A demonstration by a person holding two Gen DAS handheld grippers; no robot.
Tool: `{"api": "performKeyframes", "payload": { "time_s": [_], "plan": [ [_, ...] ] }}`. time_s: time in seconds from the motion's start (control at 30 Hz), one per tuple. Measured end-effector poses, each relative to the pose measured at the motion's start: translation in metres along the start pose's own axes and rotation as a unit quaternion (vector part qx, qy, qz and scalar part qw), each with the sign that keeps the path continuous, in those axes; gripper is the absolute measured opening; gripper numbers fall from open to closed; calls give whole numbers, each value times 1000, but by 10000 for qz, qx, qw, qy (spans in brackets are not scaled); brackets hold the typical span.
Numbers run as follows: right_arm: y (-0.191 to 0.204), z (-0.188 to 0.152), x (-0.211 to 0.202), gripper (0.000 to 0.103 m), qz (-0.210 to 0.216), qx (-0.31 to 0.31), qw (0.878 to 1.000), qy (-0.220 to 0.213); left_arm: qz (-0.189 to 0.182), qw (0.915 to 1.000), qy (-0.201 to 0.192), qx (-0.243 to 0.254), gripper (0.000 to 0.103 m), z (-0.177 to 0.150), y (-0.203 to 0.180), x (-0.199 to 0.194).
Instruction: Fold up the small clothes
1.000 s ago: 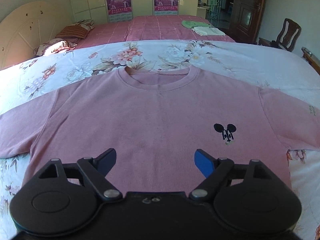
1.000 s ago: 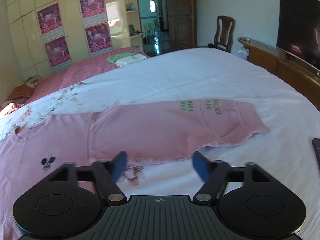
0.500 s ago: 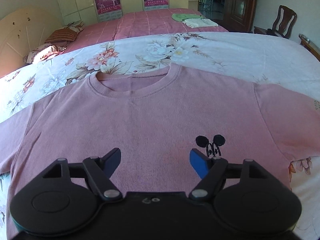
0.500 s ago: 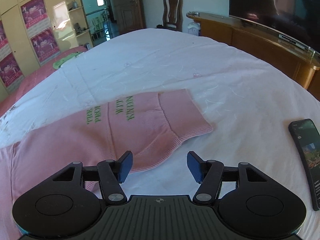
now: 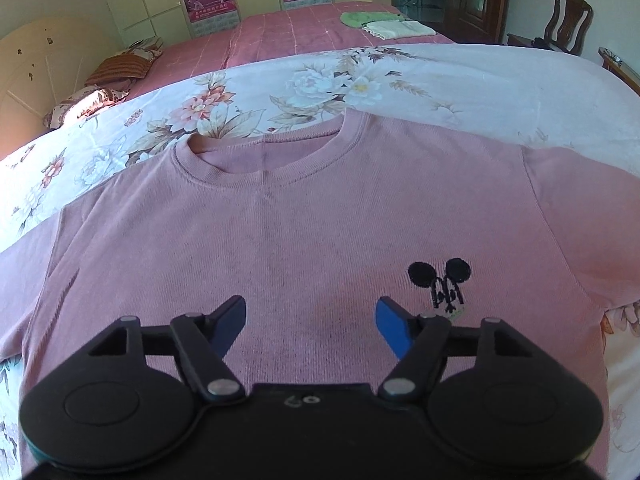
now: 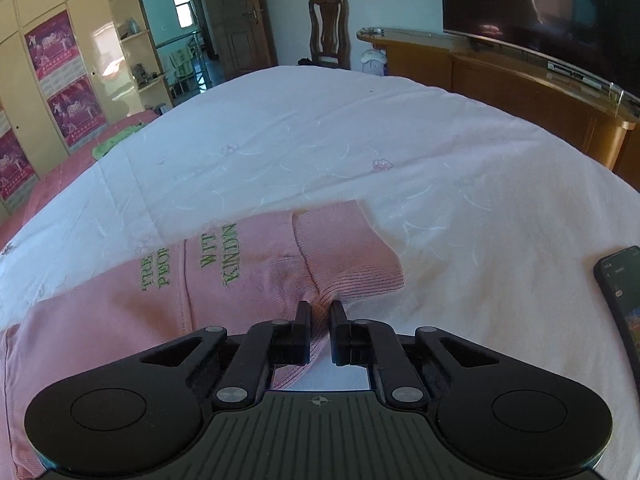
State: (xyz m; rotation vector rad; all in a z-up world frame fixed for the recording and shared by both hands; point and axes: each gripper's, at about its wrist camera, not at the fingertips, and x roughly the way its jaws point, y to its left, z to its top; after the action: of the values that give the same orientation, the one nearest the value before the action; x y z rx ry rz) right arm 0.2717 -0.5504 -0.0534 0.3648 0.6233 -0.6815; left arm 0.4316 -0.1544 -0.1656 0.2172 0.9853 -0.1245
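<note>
A pink long-sleeved shirt (image 5: 304, 224) lies flat, front up, on the flowered bedspread (image 5: 280, 92), its neck hole toward the far side. A black mouse-head emblem (image 5: 440, 280) marks the chest. My left gripper (image 5: 311, 322) hovers over the lower chest; its jaws are closing with blue pads still apart and no cloth between them. In the right wrist view the shirt's sleeve (image 6: 248, 264), with green lettering, lies on the pale sheet (image 6: 360, 140). My right gripper (image 6: 320, 312) is shut on a pinched fold of the sleeve near its ribbed cuff (image 6: 352, 256).
A dark phone (image 6: 620, 292) lies on the sheet to the right of the cuff. Folded green and white cloths (image 5: 384, 24) rest on the far pink bed. Pillows (image 5: 104, 80) are at the far left. A wooden chair (image 6: 326, 32) and a television cabinet (image 6: 520, 92) stand beyond the bed.
My right gripper swung right along the sleeve to the cuff, then closed on a fold of it. My left gripper slid toward the shirt's chest and its pads drew closer together.
</note>
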Motion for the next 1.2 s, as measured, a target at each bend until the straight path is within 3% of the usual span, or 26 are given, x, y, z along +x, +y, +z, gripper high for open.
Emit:
{"api": "performKeyframes", "payload": {
  "time_s": [0.13, 0.23, 0.4, 0.5, 0.7, 0.8, 0.97, 1.1, 1.2],
  "plan": [
    [19, 5, -7, 8, 191, -259, 9992, -245, -174, 9998, -22, -39, 59, 0, 7, -2],
    [46, 7, -18, 8, 500, -525, 9964, -448, -105, 9999, -65, -62, 59, 0, 14, -6],
    [121, 0, -45, 8, 1363, -1090, 9820, -721, -44, 9996, -238, -175, 59, 0, 35, -18],
    [182, -18, -61, 8, 2058, -1474, 9651, -664, -16, 9989, -331, -323, 59, -3, 56, -27],
    [305, -90, -89, 8, 3175, -2369, 9179, -240, 103, 9970, -380, -665, 59, -13, 113, -34],
    [356, -139, -95, 8, 3461, -2805, 8952, 121, 30, 9963, -323, -801, 63, -20, 140, -31],
    [396, -197, -92, 9, 3609, -3205, 8737, 602, -329, 9948, -240, -932, 78, -26, 166, -25],
    [398, -203, -100, 9, 3640, -3296, 8684, 688, -550, 9955, -213, -745, 83, -25, 163, -19],
    [374, -191, -105, 9, 3385, -3015, 8896, 565, -802, 9945, -193, -641, 86, -23, 152, -15]
  ]
}}
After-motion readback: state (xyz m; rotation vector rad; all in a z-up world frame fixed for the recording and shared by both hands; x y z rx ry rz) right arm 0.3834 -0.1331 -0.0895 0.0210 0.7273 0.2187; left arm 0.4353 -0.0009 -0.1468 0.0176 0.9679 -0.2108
